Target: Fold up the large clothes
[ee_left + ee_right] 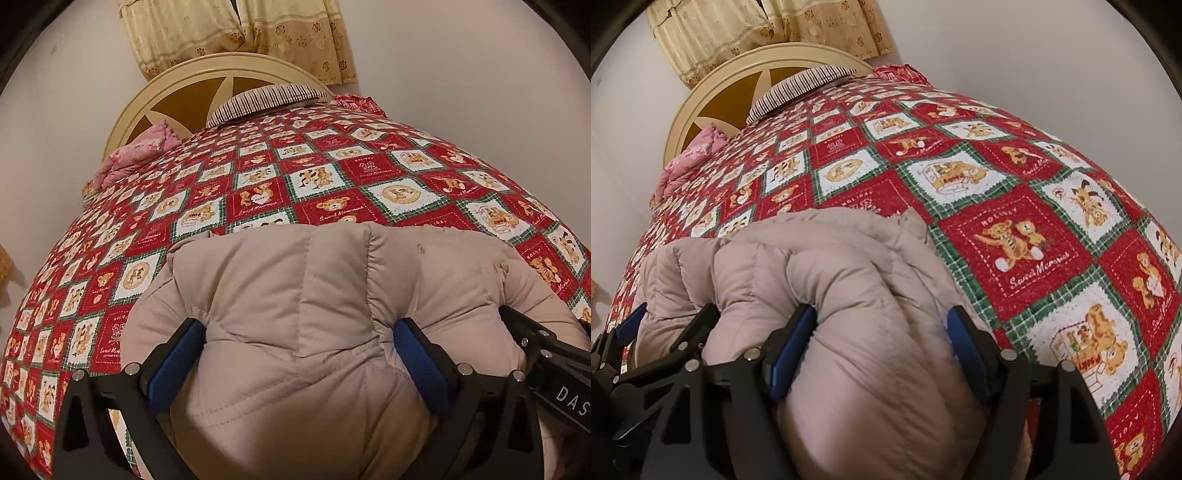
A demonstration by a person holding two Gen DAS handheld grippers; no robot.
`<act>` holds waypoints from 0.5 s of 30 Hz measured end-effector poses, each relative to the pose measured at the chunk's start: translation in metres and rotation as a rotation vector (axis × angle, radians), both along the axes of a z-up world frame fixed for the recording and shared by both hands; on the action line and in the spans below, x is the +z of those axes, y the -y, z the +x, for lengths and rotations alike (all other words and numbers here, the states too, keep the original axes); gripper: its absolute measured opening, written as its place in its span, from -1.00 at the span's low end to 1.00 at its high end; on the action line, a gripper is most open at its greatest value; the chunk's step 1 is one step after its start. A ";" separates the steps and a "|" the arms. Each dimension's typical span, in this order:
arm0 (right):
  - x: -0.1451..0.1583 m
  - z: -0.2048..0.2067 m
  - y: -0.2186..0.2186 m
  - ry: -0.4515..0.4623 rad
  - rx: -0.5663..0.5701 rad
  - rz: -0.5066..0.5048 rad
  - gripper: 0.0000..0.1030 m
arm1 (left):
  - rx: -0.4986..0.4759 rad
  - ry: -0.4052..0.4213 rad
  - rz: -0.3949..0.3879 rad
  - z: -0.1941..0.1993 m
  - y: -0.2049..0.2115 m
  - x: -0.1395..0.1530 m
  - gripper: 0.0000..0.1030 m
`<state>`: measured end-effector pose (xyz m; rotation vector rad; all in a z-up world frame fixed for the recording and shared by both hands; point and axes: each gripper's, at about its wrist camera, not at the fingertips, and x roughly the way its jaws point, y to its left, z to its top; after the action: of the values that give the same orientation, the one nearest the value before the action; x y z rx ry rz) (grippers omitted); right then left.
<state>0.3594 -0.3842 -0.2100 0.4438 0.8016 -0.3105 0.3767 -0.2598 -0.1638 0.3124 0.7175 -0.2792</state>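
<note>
A beige puffy quilted jacket (295, 295) lies bunched on the red patchwork bedspread (258, 177) at the bed's near end. My left gripper (299, 332) has its blue-padded fingers pressed into a thick fold of the jacket on both sides. My right gripper (882, 325) squeezes another thick fold of the same jacket (812, 266) between its pads. The right gripper also shows at the right edge of the left wrist view (546, 354), and the left gripper at the left edge of the right wrist view (635, 332).
The bedspread (1015, 206) covers the whole bed. A striped pillow (262, 99) and a pink bundle (136, 155) lie at the cream headboard (221, 70). Yellow curtains (236, 33) hang behind. White walls stand on both sides.
</note>
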 end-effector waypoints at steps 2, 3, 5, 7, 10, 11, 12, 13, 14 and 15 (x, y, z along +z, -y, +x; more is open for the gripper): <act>0.000 0.001 -0.001 -0.003 -0.002 -0.006 0.48 | 0.003 -0.002 0.003 0.001 0.000 -0.001 0.99; 0.000 0.001 -0.001 -0.005 -0.003 -0.008 0.48 | 0.004 -0.002 0.004 0.001 0.001 -0.001 0.99; 0.000 0.002 -0.001 -0.008 -0.003 -0.011 0.48 | 0.006 -0.003 0.005 0.001 0.001 -0.001 0.99; -0.001 0.002 -0.001 -0.010 -0.004 -0.014 0.48 | 0.006 -0.004 0.005 0.001 0.000 -0.002 0.99; -0.001 0.002 -0.001 -0.011 -0.004 -0.014 0.48 | 0.010 -0.004 0.007 0.002 0.000 -0.002 0.99; -0.001 0.003 -0.001 -0.011 -0.004 -0.015 0.48 | 0.011 -0.005 0.008 0.002 0.000 -0.003 0.99; -0.001 0.003 -0.001 -0.012 -0.005 -0.015 0.49 | 0.012 -0.006 0.009 0.002 0.000 -0.003 0.99; -0.001 0.003 -0.001 -0.015 -0.005 -0.015 0.49 | 0.012 -0.007 0.010 0.002 0.000 -0.003 0.99; -0.001 0.003 -0.001 -0.015 -0.004 -0.013 0.49 | 0.012 -0.007 0.009 0.002 0.000 -0.003 0.99; -0.001 0.003 -0.001 -0.016 -0.005 -0.014 0.49 | 0.013 -0.007 0.009 0.002 0.000 -0.003 0.99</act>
<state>0.3626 -0.3833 -0.2108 0.4302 0.8131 -0.3241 0.3790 -0.2599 -0.1670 0.3155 0.7280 -0.2654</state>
